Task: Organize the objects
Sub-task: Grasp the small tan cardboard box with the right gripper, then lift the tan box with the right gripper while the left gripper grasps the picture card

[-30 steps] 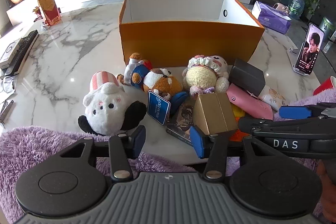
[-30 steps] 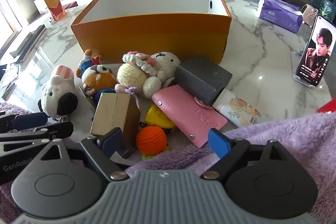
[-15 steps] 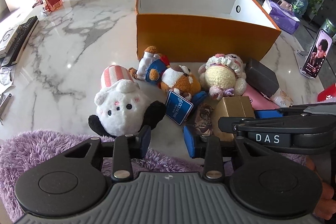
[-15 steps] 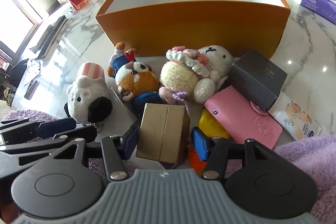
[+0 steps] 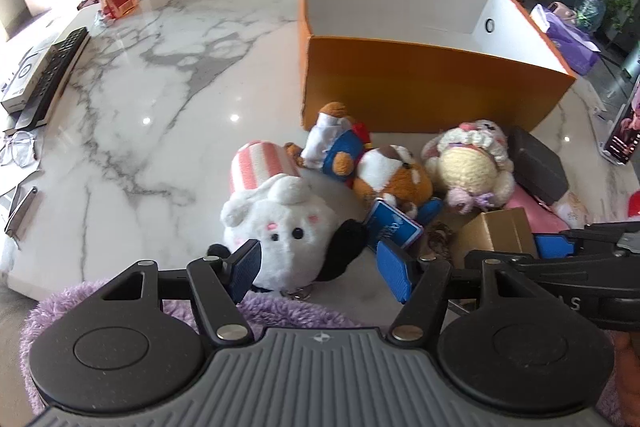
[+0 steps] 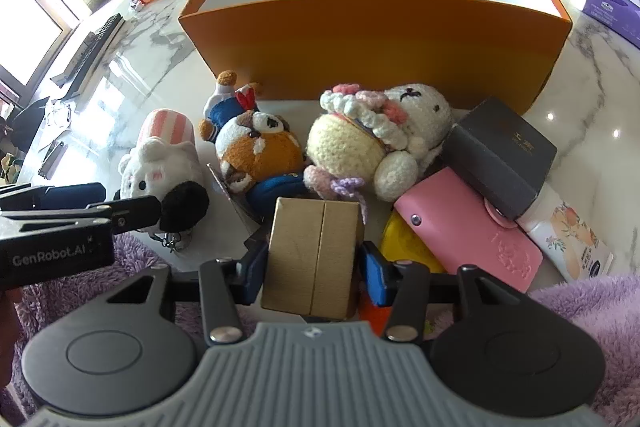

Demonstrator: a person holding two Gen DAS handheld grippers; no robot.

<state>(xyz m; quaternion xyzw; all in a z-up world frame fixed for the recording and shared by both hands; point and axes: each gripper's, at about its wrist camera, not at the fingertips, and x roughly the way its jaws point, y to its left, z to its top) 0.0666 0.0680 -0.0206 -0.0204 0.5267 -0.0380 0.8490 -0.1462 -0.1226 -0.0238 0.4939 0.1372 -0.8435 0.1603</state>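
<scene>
While the orange box (image 6: 372, 39) sits open and bare of toys on the marble table (image 5: 140, 131), everything to be sorted lies heaped against its near wall. Directly before that wall rest a cream crocheted doll (image 6: 360, 143) and an orange-and-white plush (image 6: 260, 147); further from the box, toward its left corner, lies the white bunny plush (image 5: 276, 227) with a striped hat. Off the box's right corner sit a grey case (image 6: 500, 155), a pink wallet (image 6: 472, 243) and a small white packet (image 6: 568, 239).

What has changed in the last second concerns the gold carton (image 6: 316, 255), the item of the heap farthest from the box wall. A second ago the right gripper (image 6: 312, 267) stood wide and short of it; half a second ago its fingers flanked it with gaps; now both blue pads press its two sides, so the claw is clamped on the carton. It seems still to rest on the heap, not yet lifted.

The left gripper (image 5: 320, 263) has moved left and now frames the bunny plush between wide-spread fingers, holding nothing.

My reading is that the first pick is secured and the carton is ready to be carried over the wall into the box, with the bunny lined up as the next grasp.
</scene>
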